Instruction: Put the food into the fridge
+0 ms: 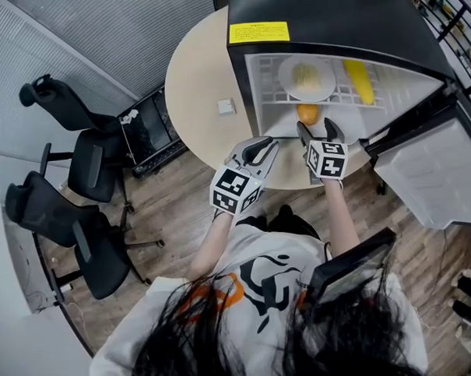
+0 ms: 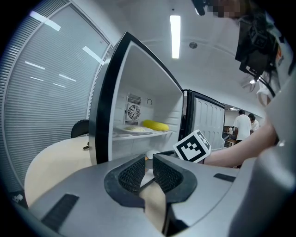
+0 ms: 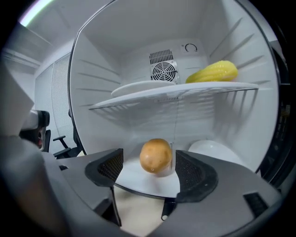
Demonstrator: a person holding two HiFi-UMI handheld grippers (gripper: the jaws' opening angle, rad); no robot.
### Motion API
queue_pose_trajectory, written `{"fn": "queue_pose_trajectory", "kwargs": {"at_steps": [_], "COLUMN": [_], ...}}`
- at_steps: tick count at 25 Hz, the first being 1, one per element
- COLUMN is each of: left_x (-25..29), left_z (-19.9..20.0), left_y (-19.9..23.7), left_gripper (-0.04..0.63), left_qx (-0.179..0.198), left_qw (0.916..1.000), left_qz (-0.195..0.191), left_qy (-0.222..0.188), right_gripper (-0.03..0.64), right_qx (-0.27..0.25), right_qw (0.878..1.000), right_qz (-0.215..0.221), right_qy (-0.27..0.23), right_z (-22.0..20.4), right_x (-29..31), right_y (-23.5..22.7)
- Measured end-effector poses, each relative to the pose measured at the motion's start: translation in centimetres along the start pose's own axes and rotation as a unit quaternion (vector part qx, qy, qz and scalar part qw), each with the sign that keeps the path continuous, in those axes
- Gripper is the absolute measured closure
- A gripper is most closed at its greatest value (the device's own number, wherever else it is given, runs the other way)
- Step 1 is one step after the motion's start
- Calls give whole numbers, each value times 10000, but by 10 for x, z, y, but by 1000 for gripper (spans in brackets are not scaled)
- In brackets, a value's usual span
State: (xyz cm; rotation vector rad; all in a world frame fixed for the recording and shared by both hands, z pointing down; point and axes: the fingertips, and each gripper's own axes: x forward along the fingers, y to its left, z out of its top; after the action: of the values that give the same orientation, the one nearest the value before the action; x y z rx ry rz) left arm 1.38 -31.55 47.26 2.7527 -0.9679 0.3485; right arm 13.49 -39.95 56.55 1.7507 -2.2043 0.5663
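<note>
fridge floor [image 3: 134, 178] holds the potato [image 3: 156, 156], our right claw [image 3: 148, 164] open wide around it. we should pull straight back without bumping it; our left claw [image 2: 149, 163] is closed, empty.

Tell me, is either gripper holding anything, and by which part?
Nothing is held. The right gripper is open, clear of the potato in the fridge; the left gripper is empty.

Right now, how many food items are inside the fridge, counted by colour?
Yellow: 2 (corn cob, pale food on the plate)
Orange-brown: 1 (round item)
Total: 3
</note>
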Motion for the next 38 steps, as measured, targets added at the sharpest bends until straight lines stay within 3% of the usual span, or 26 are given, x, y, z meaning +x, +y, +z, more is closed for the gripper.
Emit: {"fn": "queue_pose_trajectory", "kwargs": {"at_steps": [16,21,29,38], "left_x": [-14,-27,-51,-65], "left_z": [4,5,-9,-42], "left_y": [-7,-11,-20,-41], "left_gripper": [551,551,551,551], "left_qx": [42,73,8,-211], "left_qw": [9994,9986,9966,9943], "left_qz": [-310,-491,-807,-1048], "left_qy": [-116,-168,-148,48], "right_gripper": [262,315,342,438], "right_qx": [392,469,551,643], "right_qw": [9959,9941,9937,9948], "right_qz": [311,326,252,-100], "right_qy": [-758,-922,-941,-782], "right_z": [41,43,27,-10], "right_x": [-77,-99,-133,-172], "right_y": [35,59,99,107]}}
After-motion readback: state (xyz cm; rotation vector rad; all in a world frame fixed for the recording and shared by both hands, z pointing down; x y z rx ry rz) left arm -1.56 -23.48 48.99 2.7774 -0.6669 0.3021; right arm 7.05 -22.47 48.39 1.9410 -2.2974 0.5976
